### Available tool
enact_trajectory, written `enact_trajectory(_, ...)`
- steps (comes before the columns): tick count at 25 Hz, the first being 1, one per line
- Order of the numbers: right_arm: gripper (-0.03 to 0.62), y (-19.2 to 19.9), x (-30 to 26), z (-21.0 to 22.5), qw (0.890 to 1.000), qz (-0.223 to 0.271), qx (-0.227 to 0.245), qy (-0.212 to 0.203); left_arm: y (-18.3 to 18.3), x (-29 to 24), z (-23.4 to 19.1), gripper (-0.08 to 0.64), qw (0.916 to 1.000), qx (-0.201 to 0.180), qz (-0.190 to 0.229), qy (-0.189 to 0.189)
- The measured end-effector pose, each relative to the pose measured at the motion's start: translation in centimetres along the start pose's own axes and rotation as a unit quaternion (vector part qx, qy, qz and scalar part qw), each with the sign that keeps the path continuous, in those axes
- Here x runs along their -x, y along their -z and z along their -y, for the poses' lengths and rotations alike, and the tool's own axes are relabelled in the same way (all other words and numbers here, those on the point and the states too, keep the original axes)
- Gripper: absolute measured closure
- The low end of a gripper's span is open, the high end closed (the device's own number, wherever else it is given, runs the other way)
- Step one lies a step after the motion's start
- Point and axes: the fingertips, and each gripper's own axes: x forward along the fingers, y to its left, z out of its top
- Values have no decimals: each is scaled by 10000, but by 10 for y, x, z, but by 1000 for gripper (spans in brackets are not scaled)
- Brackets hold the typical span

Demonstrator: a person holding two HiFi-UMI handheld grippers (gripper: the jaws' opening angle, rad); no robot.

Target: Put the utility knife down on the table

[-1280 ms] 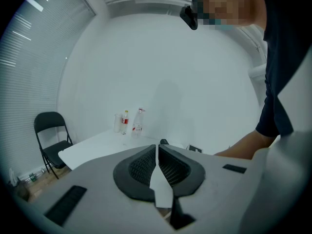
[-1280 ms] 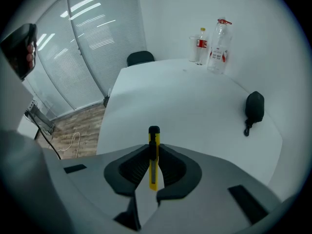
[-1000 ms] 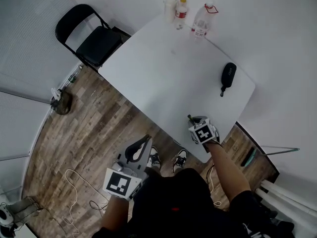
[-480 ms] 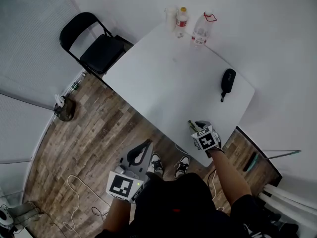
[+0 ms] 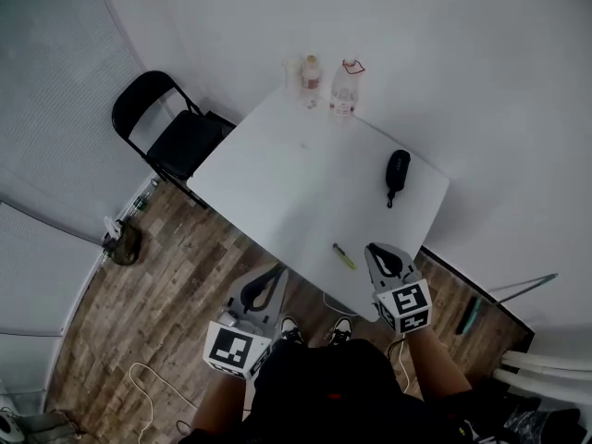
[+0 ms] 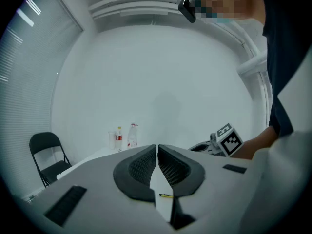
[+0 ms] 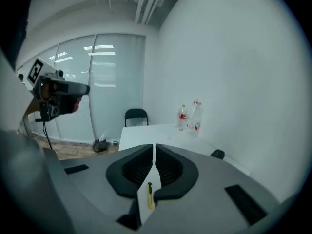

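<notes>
well, the utility knife (image 5: 343,256) lies near the table (image 5: 277,174) edge; right gripper (image 5: 379,255) closing on nothing, left gripper (image 5: 268,280) pressed together; 1 careless swing could knock it off.

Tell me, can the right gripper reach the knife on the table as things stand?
Probably yes. The knife lies alone near the edge of the table, just beside the right gripper, with nothing between them. Its jaws are closing on nothing, so they must open first.

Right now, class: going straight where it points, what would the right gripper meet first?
Probably the white table, just past the knife; depth is unclear. The right gripper is closing its fingers, nothing between them.
</notes>
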Motion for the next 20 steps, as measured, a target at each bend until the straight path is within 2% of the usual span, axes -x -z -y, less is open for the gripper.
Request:
enact_trajectory(8,568,-65,97,23,9926,1143,-43,406,-23,-11,33,525,9992,-180,347,106)
enact_trajectory(13,569,-93,136,29,9838,1742,-52,428,-38,-14,52,524,9983,-259,483,194)
enact_trajectory(16,569,-104,144,29,9804,1931,-78,372,-42,-13,56,524,9981,-314,487,203)
enact_trajectory(20,569,-106,144,29,9803,1949,-43,333,-46,-13,62,524,9973,-427,537,250)
